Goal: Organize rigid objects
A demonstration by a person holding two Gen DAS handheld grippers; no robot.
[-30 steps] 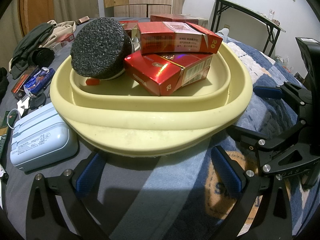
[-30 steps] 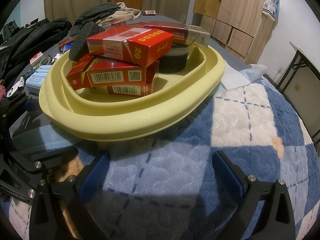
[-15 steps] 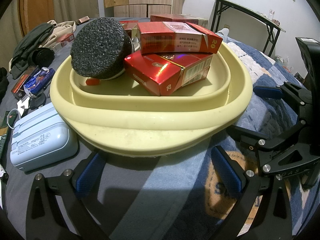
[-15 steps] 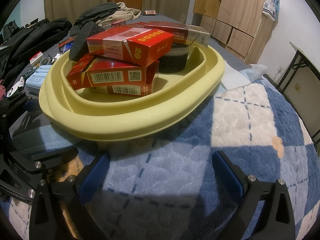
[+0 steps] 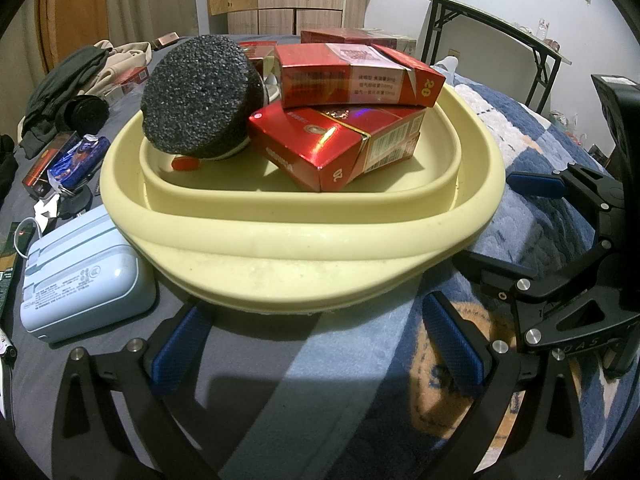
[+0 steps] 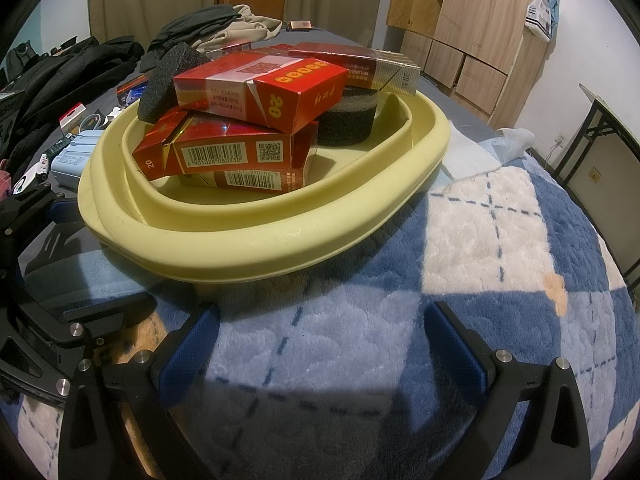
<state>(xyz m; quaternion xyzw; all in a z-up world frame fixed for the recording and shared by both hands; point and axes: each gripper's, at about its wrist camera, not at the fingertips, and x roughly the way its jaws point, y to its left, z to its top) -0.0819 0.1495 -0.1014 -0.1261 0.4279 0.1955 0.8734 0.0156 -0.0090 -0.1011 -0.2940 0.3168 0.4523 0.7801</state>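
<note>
Both grippers, left gripper (image 5: 316, 344) and right gripper (image 6: 320, 344), gape wide, empty, low before the basin (image 5: 304, 248).

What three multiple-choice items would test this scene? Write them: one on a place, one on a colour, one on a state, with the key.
1. Where does the pale blue case lie?
A. Inside the basin
B. On the bed beside the basin, outside it
C. On top of the cartons

2. What colour is the basin?
A. Pale yellow
B. Green
C. Black

3. How does the left hand-held gripper stand?
A. Shut on a carton
B. Shut on the basin rim
C. Open, holding nothing

Key: 1 B, the case rests on the grey cover against the basin's outer wall. 2 A, its rim and walls are pale yellow under the red cartons and the black foam disc. 3 C, its blue pads stand wide apart in front of the basin, as do those of the right hand-held gripper.
</note>
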